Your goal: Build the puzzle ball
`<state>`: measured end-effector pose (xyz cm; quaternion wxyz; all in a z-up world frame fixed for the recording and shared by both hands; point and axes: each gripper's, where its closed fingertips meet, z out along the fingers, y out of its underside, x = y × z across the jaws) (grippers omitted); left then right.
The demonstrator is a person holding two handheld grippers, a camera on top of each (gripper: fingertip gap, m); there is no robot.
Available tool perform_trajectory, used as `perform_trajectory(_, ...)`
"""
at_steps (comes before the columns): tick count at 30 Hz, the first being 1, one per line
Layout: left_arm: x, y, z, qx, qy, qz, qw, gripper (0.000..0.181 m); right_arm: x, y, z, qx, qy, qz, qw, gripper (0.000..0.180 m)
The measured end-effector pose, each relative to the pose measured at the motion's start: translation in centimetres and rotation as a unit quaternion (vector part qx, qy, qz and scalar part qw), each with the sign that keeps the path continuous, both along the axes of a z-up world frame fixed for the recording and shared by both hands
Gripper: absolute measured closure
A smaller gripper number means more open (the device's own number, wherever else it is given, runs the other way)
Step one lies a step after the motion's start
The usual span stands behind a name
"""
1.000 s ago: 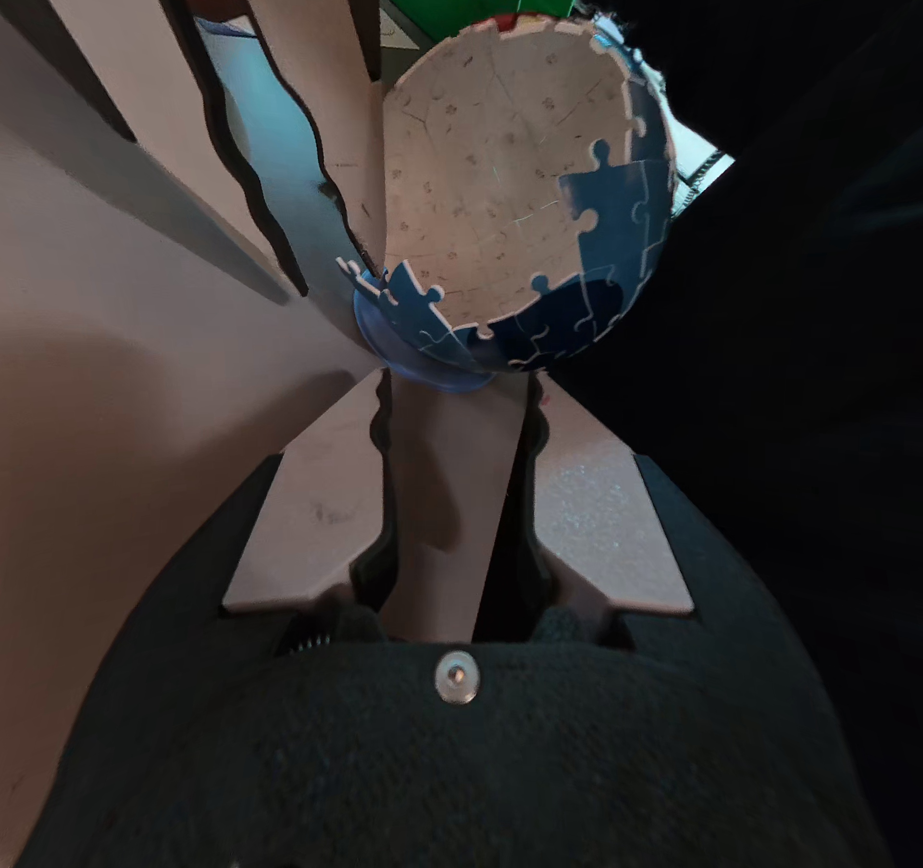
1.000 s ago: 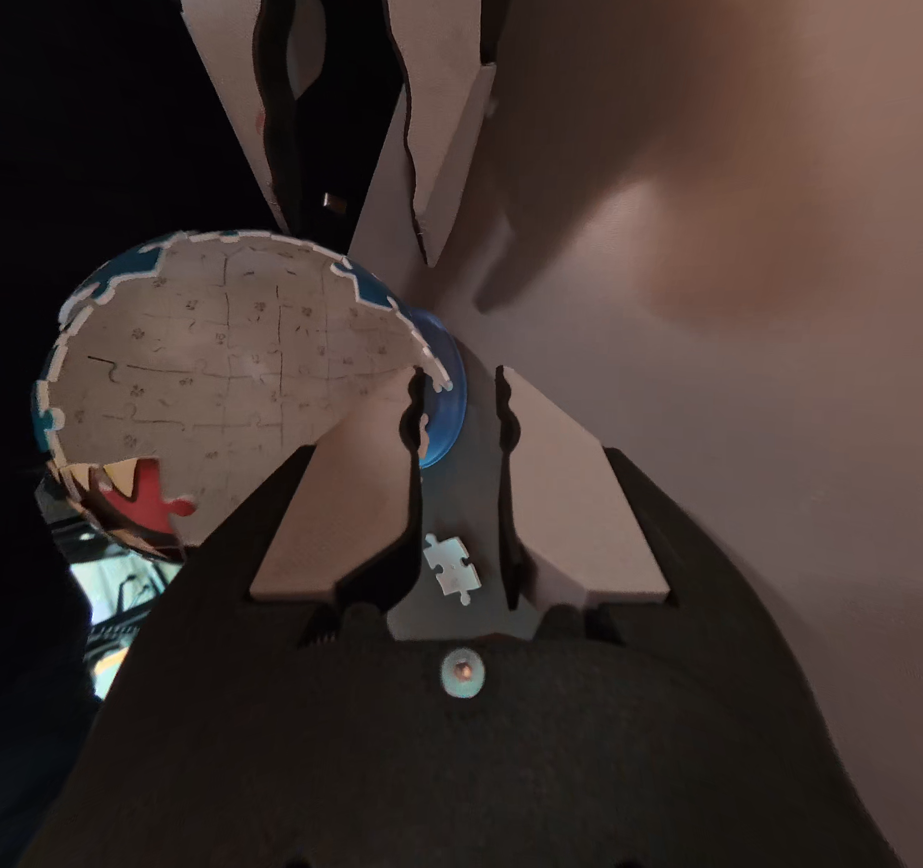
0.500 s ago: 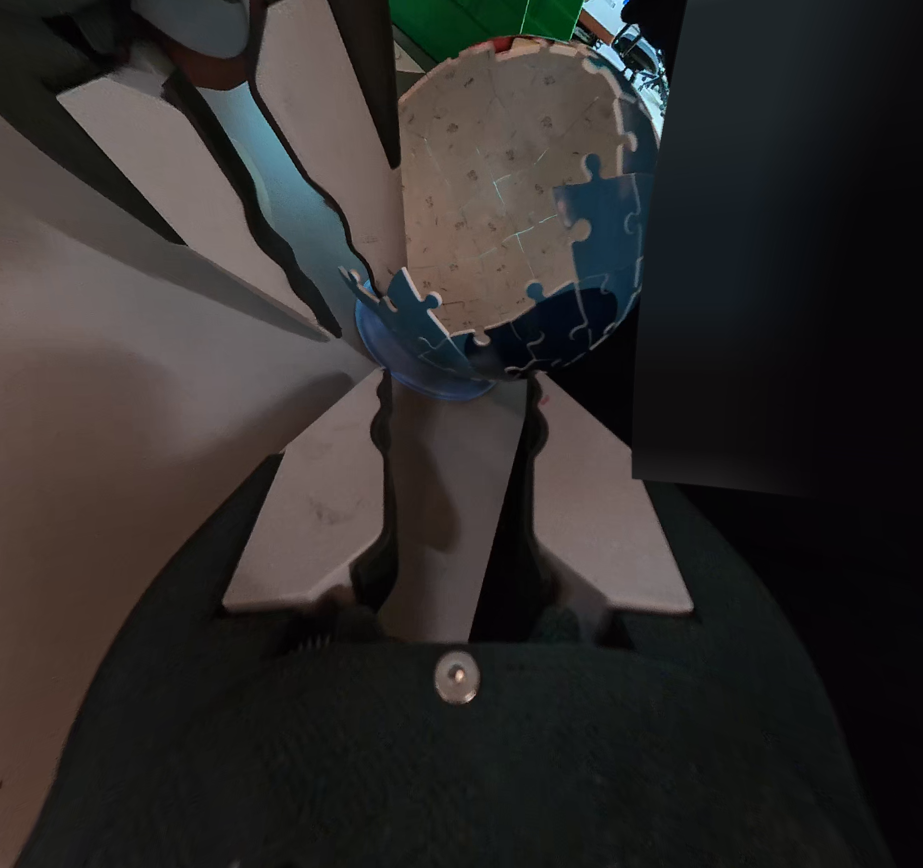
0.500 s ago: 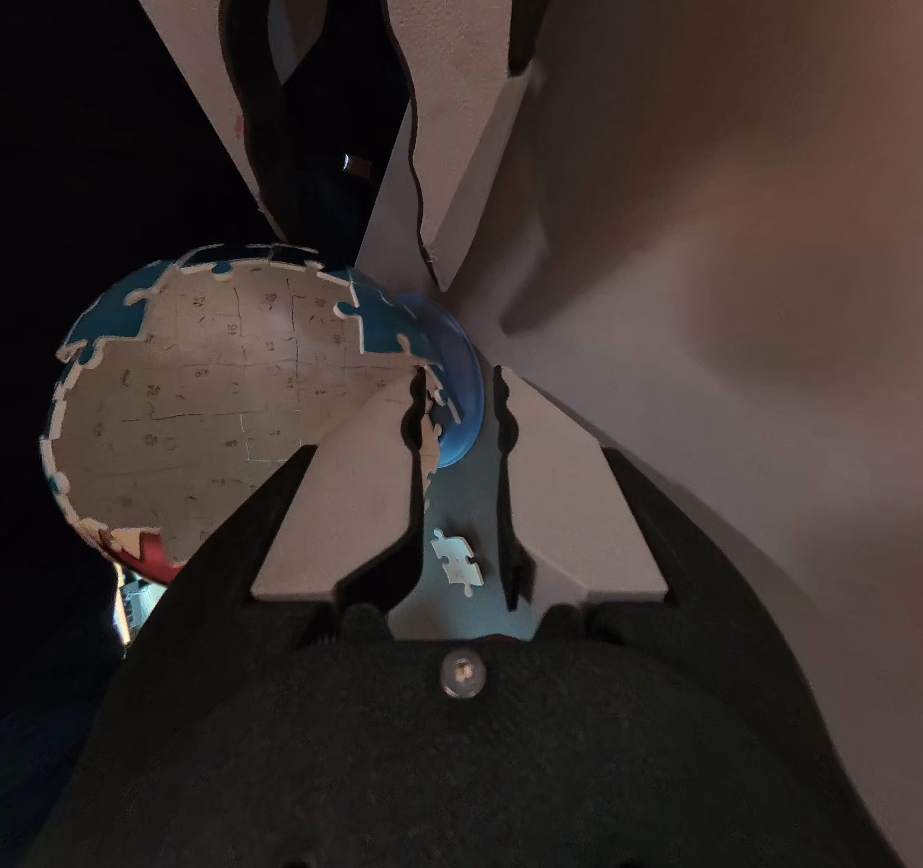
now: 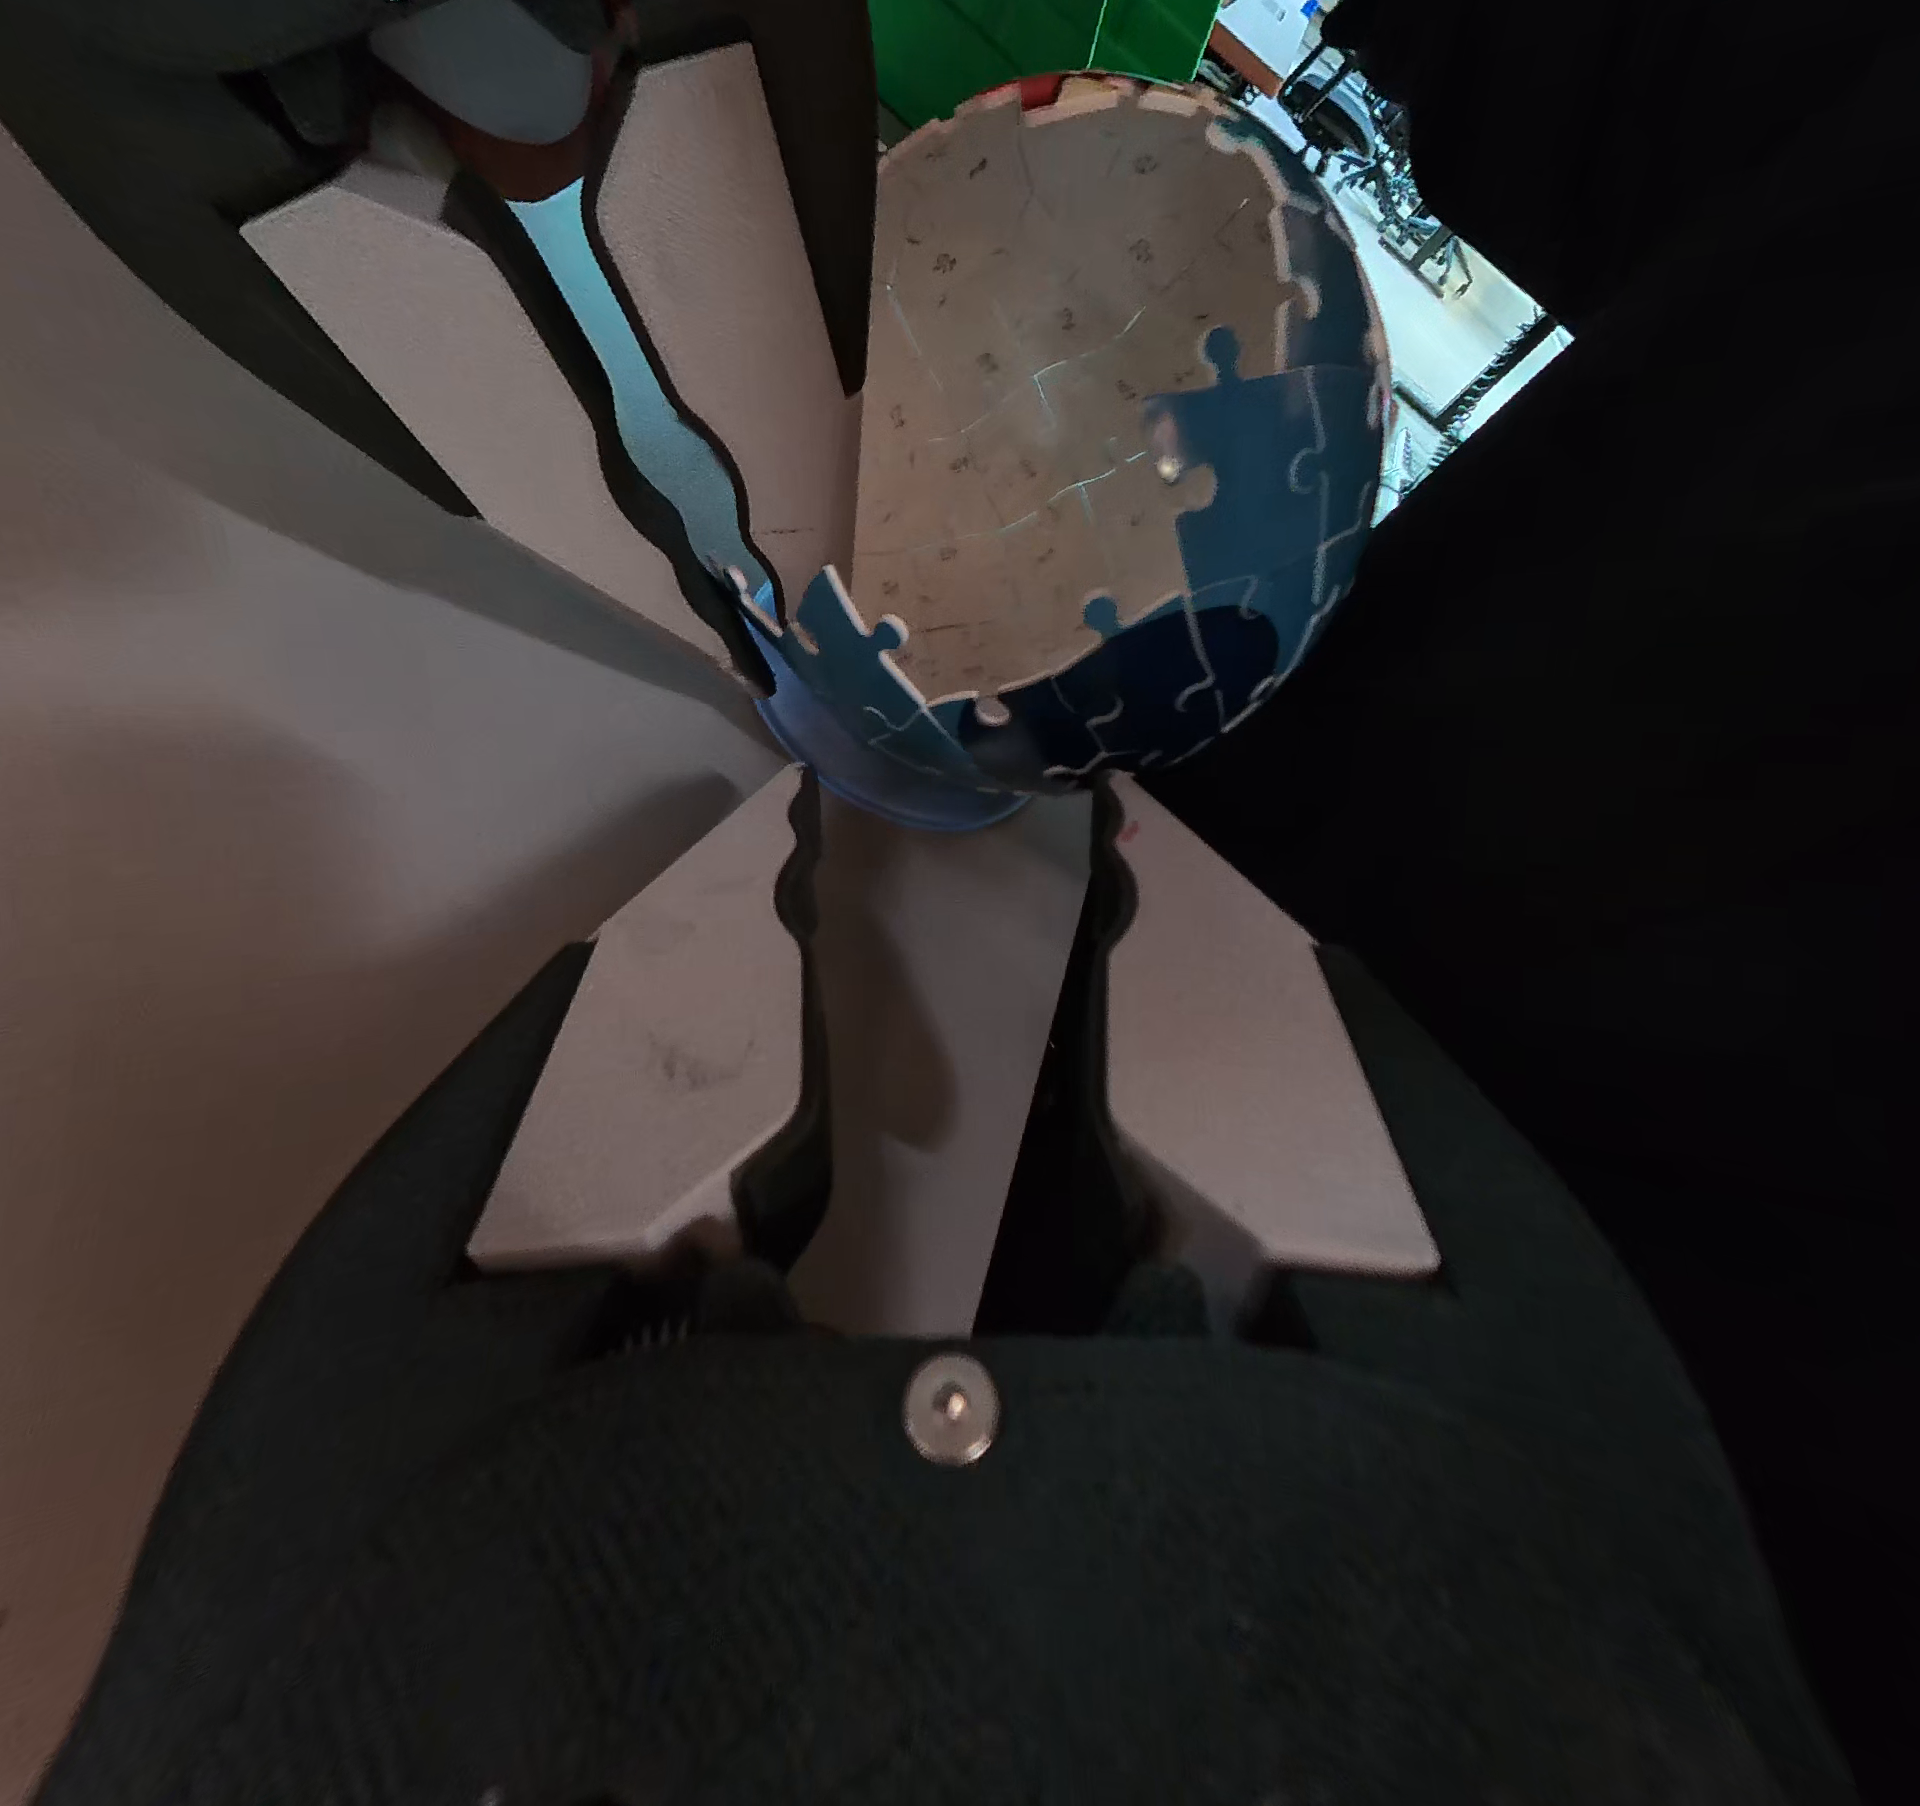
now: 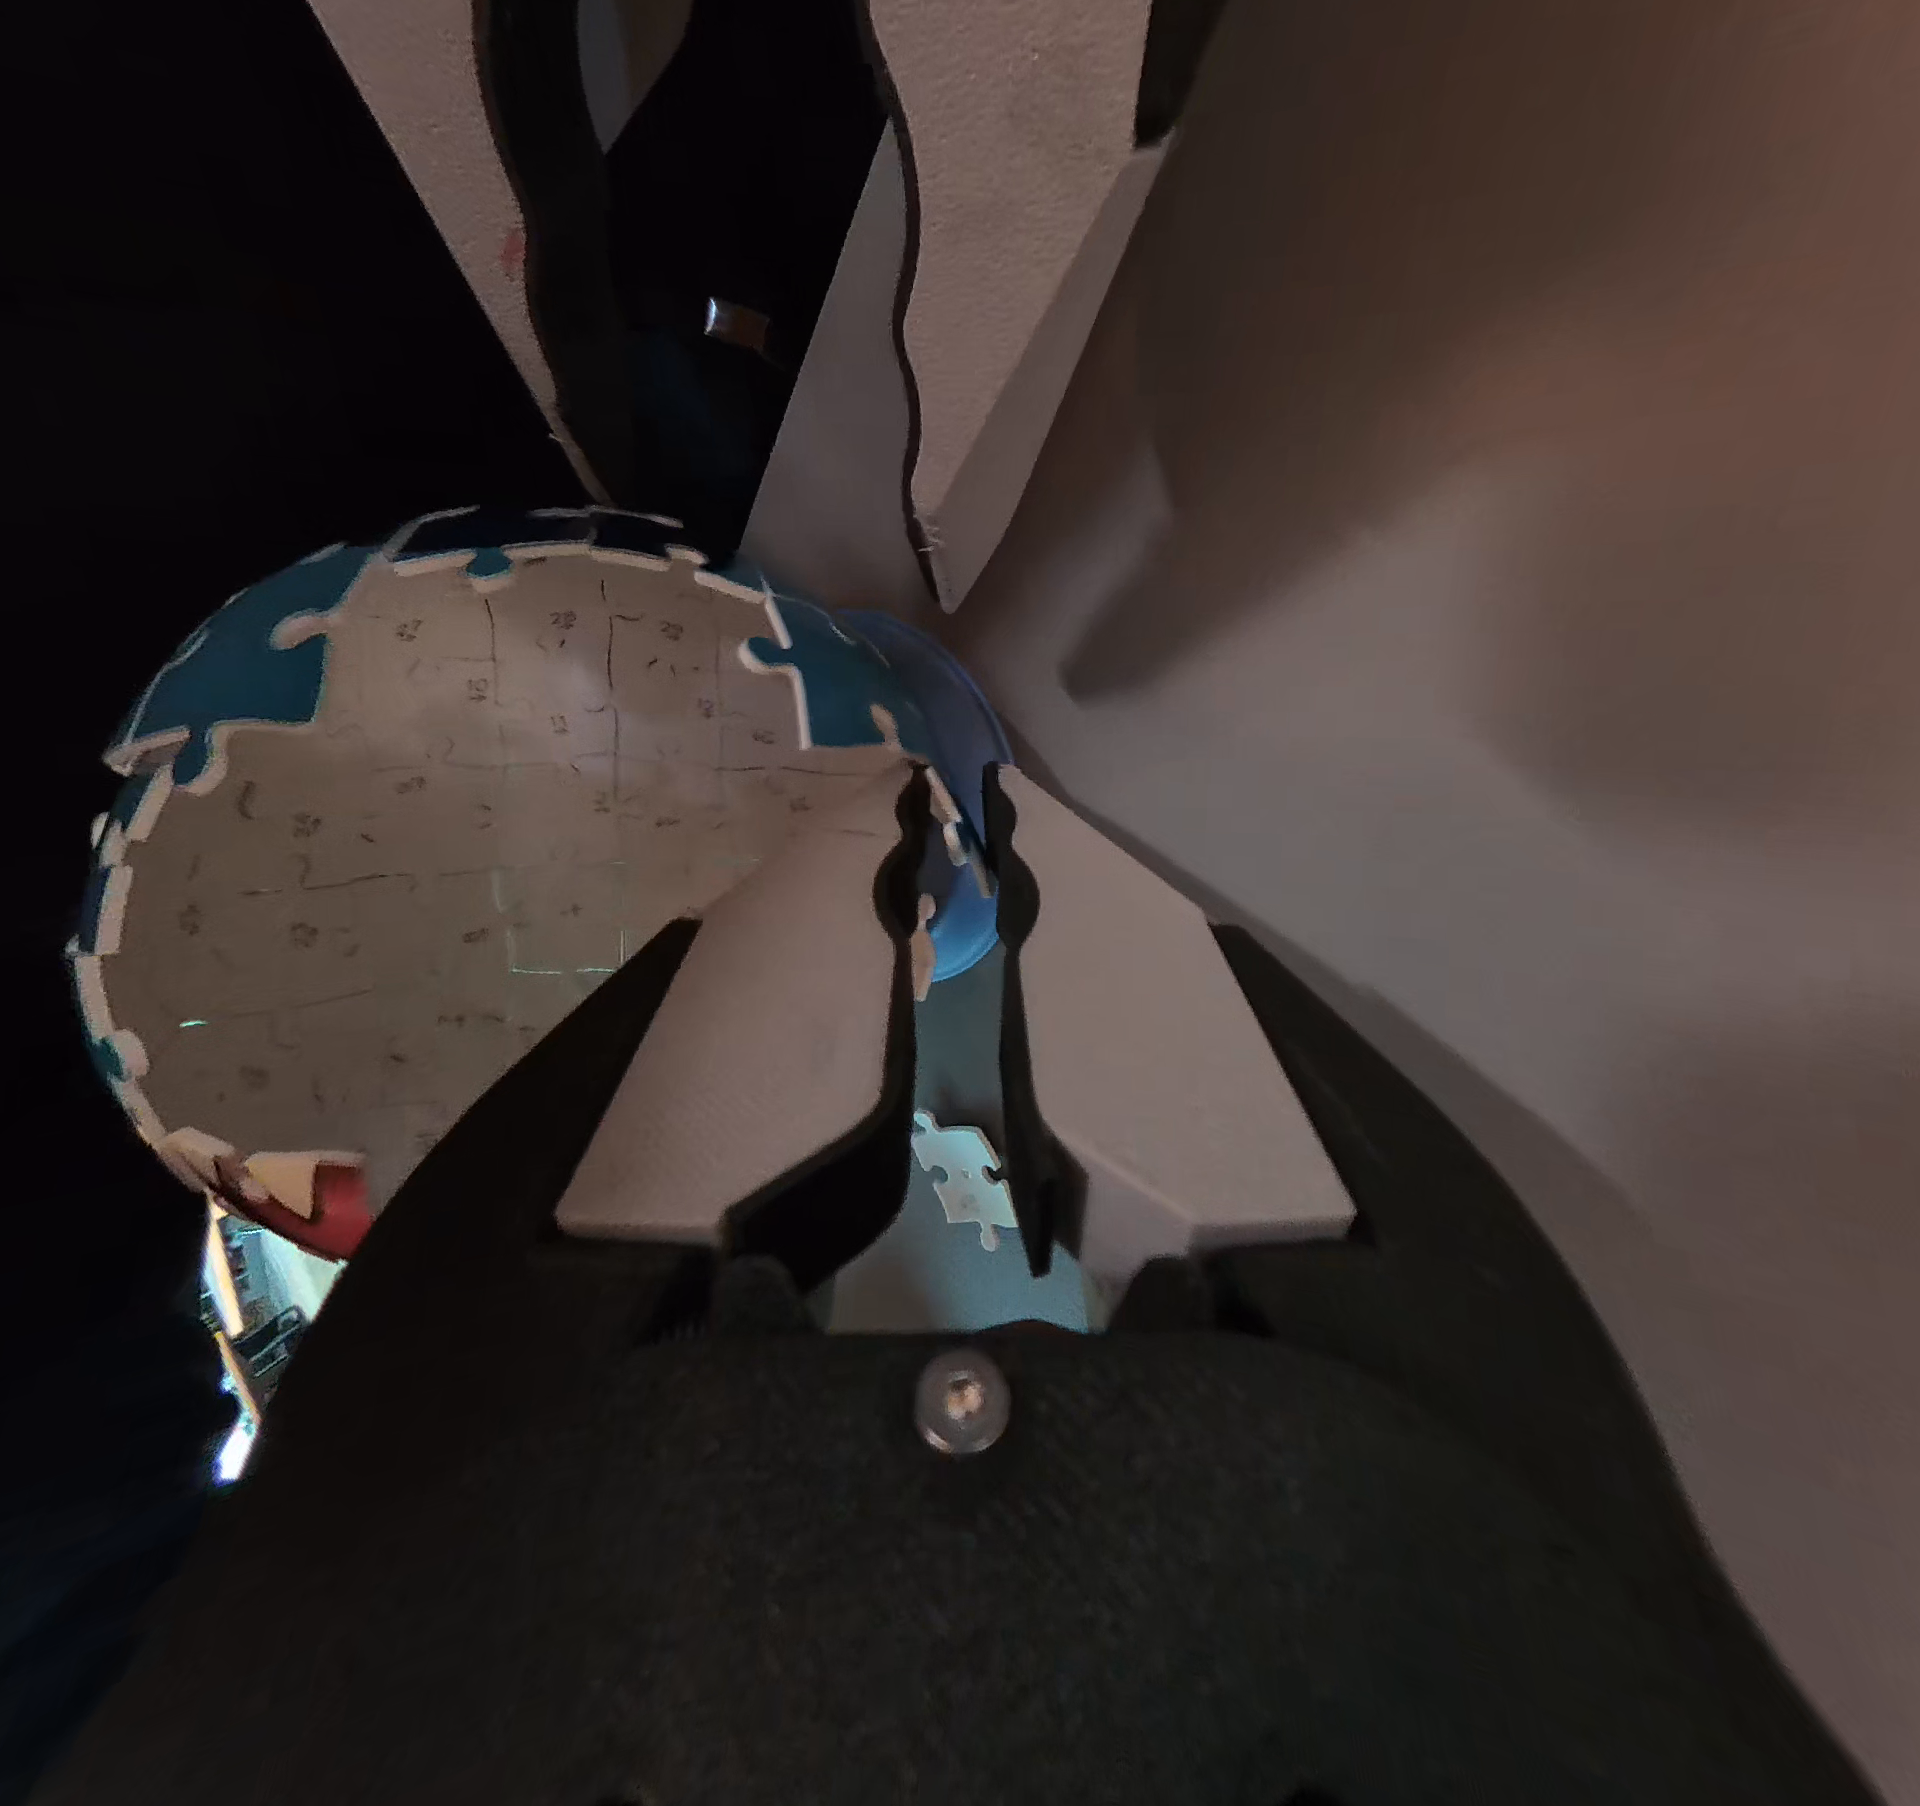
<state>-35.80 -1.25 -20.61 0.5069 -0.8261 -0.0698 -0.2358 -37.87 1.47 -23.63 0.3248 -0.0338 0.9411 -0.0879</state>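
The half-built puzzle ball (image 5: 1060,426), numbered inside, is pinched at its rim by the right gripper (image 6: 951,821); the left gripper (image 5: 951,800) is seen parted, empty.

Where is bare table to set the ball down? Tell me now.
Bare table spreads on the far side of both grippers from the puzzle ball. Crowded: right gripper and left gripper meet at its blue stand; a loose piece shows between the right fingers.

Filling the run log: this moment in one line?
puzzle ball half built | right gripper: pinching rim | left gripper: tips flank blue stand | loose piece: lying flat
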Motion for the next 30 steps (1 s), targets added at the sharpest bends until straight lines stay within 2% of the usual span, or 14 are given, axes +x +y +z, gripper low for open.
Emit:
perform_trajectory(6, 0.2, 0.1, 0.0, 0.0, 0.0, -0.002, 1.0, 0.13, 0.2, 0.2, -0.1, 0.0, 0.0, -0.002, 1.0, 0.178)
perform_trajectory(14, 0.4, 0.1, -0.1, -0.002, 0.0, -0.004, 1.0, 0.129, -0.8, 0.4, 0.0, 0.001, 0.011, -0.021, 1.0, 0.16)
perform_trajectory(20, 0.5, 0.1, -0.2, -0.006, 0.001, -0.005, 1.0, 0.126, -4.0, 0.7, 3.0, -0.045, 0.069, -0.079, 0.993, 0.151)
perform_trajectory(25, 0.6, -0.1, -0.2, -0.006, 0.003, -0.009, 1.0, 0.124, -6.3, 3.2, 8.0, -0.137, 0.134, -0.194, 0.962, 0.145)
perform_trajectory(30, 0.9, -0.1, -0.2, -0.006, 0.004, -0.012, 1.0, 0.12, -3.6, 7.6, 11.3, -0.225, 0.162, -0.306, 0.911, 0.134)
